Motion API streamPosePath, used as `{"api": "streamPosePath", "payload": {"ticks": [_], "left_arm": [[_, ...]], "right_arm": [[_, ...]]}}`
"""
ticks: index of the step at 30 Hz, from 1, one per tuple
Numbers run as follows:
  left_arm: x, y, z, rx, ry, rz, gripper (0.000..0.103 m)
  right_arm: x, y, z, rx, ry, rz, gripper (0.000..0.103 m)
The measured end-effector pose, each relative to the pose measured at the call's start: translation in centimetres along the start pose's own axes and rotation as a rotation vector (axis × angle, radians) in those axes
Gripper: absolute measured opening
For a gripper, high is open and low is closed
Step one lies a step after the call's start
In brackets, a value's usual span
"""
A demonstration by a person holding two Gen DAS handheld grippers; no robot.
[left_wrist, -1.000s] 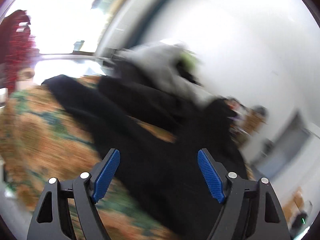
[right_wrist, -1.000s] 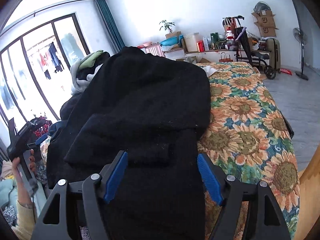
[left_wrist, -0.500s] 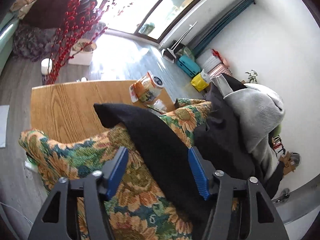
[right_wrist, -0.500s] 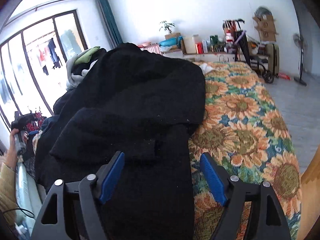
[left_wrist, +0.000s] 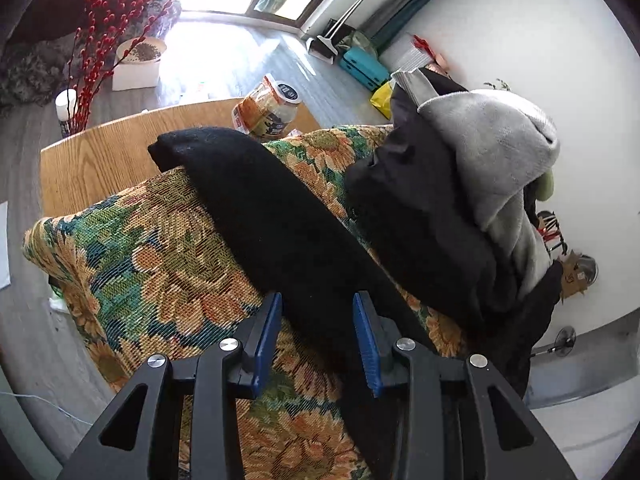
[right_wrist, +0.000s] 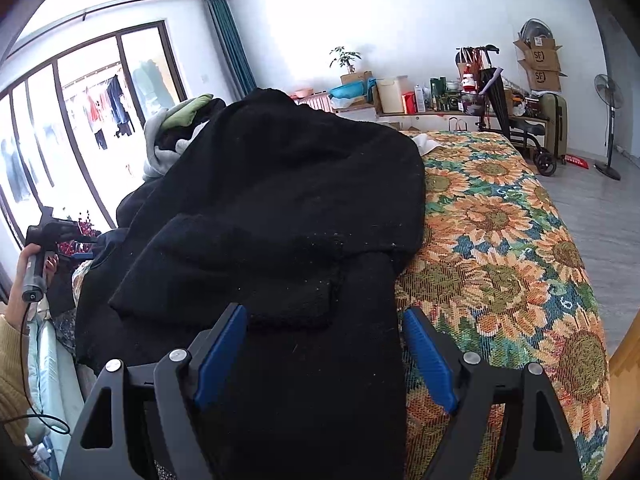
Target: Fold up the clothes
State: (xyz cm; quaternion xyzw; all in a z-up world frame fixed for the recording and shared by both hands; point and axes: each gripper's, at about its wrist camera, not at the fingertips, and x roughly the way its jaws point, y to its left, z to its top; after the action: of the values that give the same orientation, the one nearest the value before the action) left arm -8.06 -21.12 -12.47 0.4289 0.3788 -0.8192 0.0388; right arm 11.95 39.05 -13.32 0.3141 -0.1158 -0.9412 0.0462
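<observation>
On the sunflower cloth [left_wrist: 168, 256] lies a black sweater [right_wrist: 280, 208], spread over the near-left part of the covered surface, one sleeve folded across its body. Its other sleeve [left_wrist: 256, 208] runs long and flat over the cloth, cuff end reaching the bare wooden edge [left_wrist: 100, 148]. Left hand-held gripper [left_wrist: 318, 336] sits over that sleeve, jaws closing, sleeve fabric between the blue pads, not yet clearly pinched. Right hand-held gripper [right_wrist: 324, 356] hovers at the sweater's near hem, jaws spread wide, black fabric below and between them, pads not pressing it. Just beside the sleeve, a heap of clothes [left_wrist: 440, 216]: dark garments with a grey hoodie [left_wrist: 492, 148] on top. Jar [left_wrist: 268, 108] stands on the wood near the cuff. Red berry branches [left_wrist: 104, 40] and a white pot [left_wrist: 136, 64] on the floor beyond. In the right view a person's hand [right_wrist: 32, 264] grips the left tool's handle at far left. Window, shelf clutter, fan at back.
</observation>
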Motion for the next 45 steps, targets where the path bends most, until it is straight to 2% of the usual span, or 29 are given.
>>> {"api": "streamPosePath", "payload": {"ticks": [2,3,4,8,11,14,16,20,23,25,28,31,35,36,38,40,41,44,45], "left_arm": [[0.1,0.1,-0.1,-0.004,-0.037,-0.008,0.024],[0.2,0.3,-0.2,0.002,-0.053,-0.006,0.011],[0.4,0.4,-0.3,0.007,-0.067,-0.005,0.004],[0.4,1.4,-0.9,-0.008,-0.113,-0.057,0.002],[-0.7,1.6,-1.4,-0.002,-0.145,-0.104,0.002],[-2.7,1.6,-1.7,0.015,-0.188,-0.153,0.002],[-3.8,1.5,-1.7,0.023,-0.198,-0.162,0.002],[-5.1,1.5,-1.6,0.002,-0.19,-0.224,0.002],[-5.7,1.3,-1.5,-0.01,-0.189,-0.269,0.002],[-6.1,1.1,-1.4,-0.016,-0.176,-0.303,0.002],[-6.5,1.1,-1.0,-0.023,-0.155,-0.345,0.002],[-6.8,1.1,-0.6,-0.01,-0.14,-0.373,0.002],[-7.1,1.1,-0.5,0.003,-0.116,-0.409,0.002],[-7.1,1.3,-0.6,-0.002,-0.11,-0.426,0.002],[-7.2,1.5,-0.8,-0.008,-0.099,-0.456,0.002],[-7.2,1.7,-1.1,-0.004,-0.093,-0.477,0.002],[-7.1,1.8,-1.3,0.002,-0.093,-0.486,0.002],[-6.5,2.4,-1.9,-0.042,-0.091,-0.469,0.004],[-6.1,2.7,-2.0,-0.079,-0.081,-0.46,0.01]], "right_arm": [[-0.2,-0.3,0.2,0.024,-0.006,-0.014,0.083],[-0.3,-0.5,0.4,0.034,-0.015,-0.03,0.083],[-0.5,-0.5,0.7,0.04,-0.028,-0.053,0.083],[-1.6,1.1,2.4,0.001,-0.099,-0.186,0.083],[-2.2,5.3,4.1,-0.134,-0.149,-0.212,0.083],[-2.1,11.8,5.8,-0.333,-0.205,-0.159,0.083],[-0.7,17.0,7.1,-0.459,-0.21,-0.099,0.082],[3.7,27.7,8.6,-0.63,-0.114,0.101,0.076],[7.4,35.7,7.6,-0.805,-0.055,0.224,0.076],[9.6,39.6,6.3,-0.895,-0.042,0.238,0.075],[12.7,43.9,4.2,-0.992,-0.08,0.21,0.075],[13.8,45.6,3.0,-1.003,-0.085,0.247,0.077],[15.0,46.6,2.4,-1.006,-0.071,0.207,0.077],[15.6,46.7,2.6,-0.996,-0.066,0.181,0.069],[16.8,46.6,3.1,-0.974,-0.054,0.134,0.046],[17.3,45.8,4.0,-0.922,-0.03,0.14,0.01],[17.1,45.3,4.3,-0.897,-0.037,0.153,0.006],[15.6,43.9,5.5,-0.839,-0.059,0.194,0.006],[15.1,43.6,5.9,-0.824,-0.063,0.192,0.006]]}}
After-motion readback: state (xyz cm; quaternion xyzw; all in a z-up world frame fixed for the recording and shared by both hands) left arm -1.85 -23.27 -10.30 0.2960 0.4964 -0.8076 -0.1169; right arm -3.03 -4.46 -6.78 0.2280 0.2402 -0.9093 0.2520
